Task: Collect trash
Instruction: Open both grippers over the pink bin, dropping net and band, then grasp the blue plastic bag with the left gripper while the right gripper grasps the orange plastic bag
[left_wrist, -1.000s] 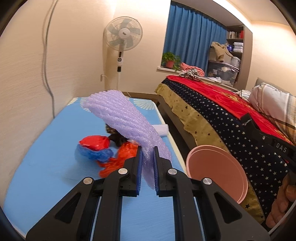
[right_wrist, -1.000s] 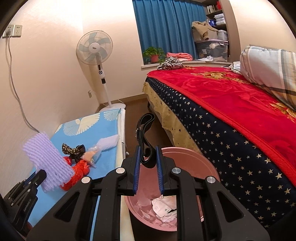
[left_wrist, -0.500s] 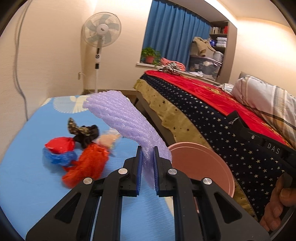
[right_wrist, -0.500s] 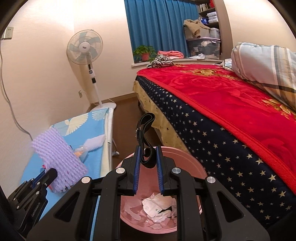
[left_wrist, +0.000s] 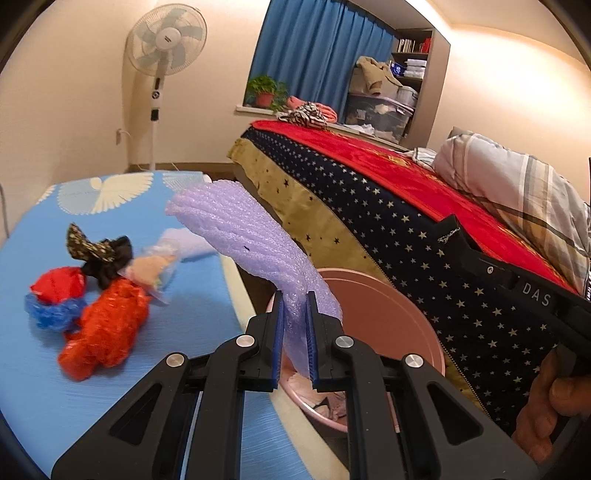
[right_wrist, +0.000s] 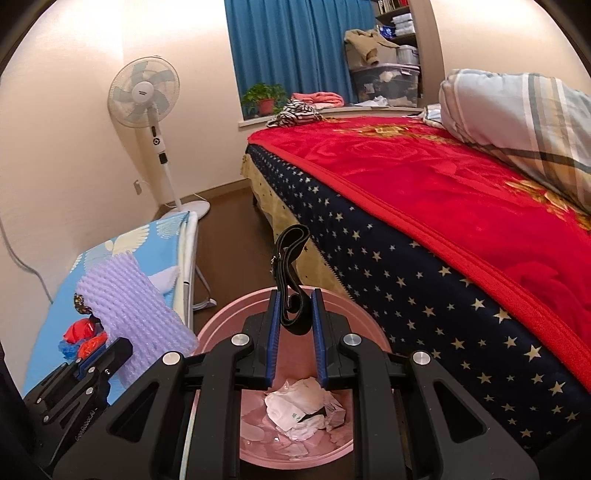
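Foam sheet pinched in left claw — black strap in right claw, over pink bin.

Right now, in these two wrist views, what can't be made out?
- Pink bin: its near rim and much of its trash are hidden by the right gripper, which holds a black strap.
- Red trash pile on the blue mat: blurred in the left wrist view.
- Purple foam net: its lower end is hidden behind the left gripper.
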